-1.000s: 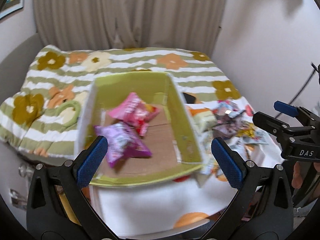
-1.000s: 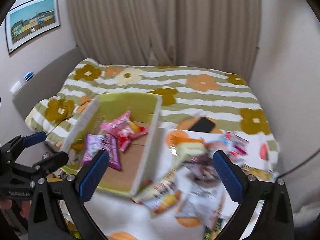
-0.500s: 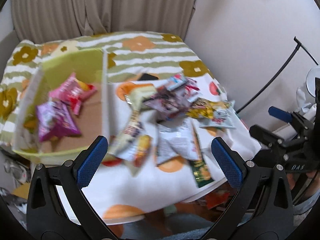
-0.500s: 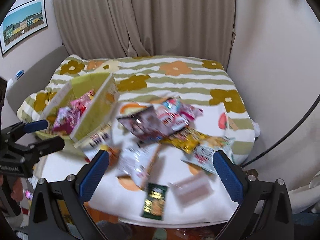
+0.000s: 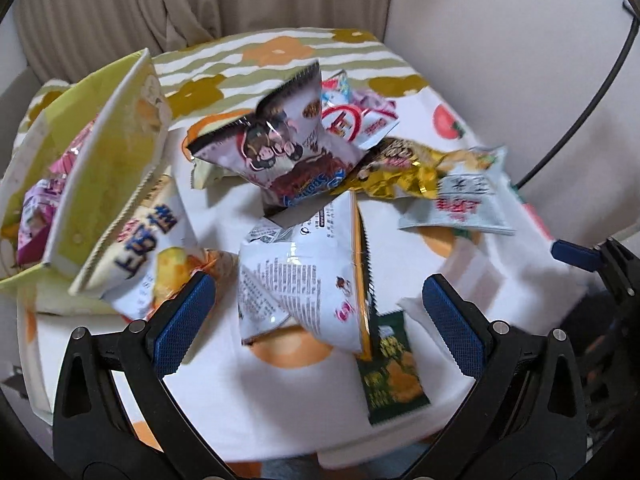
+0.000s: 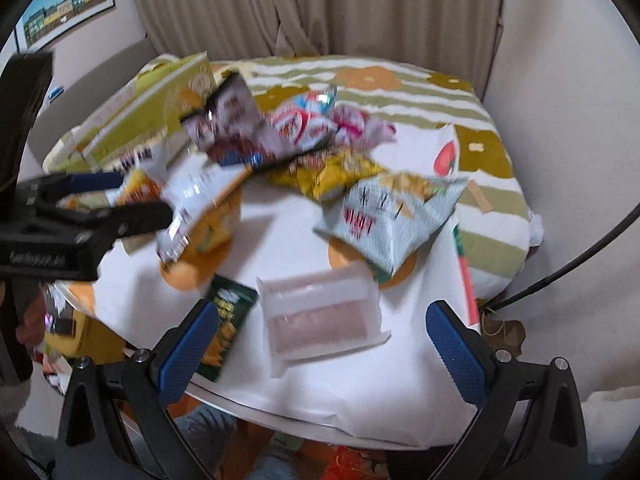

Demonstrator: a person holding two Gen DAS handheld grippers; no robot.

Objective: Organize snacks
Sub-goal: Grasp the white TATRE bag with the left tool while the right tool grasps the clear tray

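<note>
Left gripper point(image 5: 318, 316) and right gripper point(image 6: 322, 340) both spread wide, empty, above scattered snack packets; yellow-green cardboard box point(image 5: 100, 168) far left holds pink packets point(image 5: 36, 208).

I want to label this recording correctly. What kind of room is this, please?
Probably a bedroom at home: a bed with a flowered striped cover, closed curtains behind it, and a framed picture on the wall.

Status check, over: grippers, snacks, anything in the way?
Left gripper open, empty. Right gripper open, empty. Snack bags piled loose on table; two in box. Nothing blocking.
</note>
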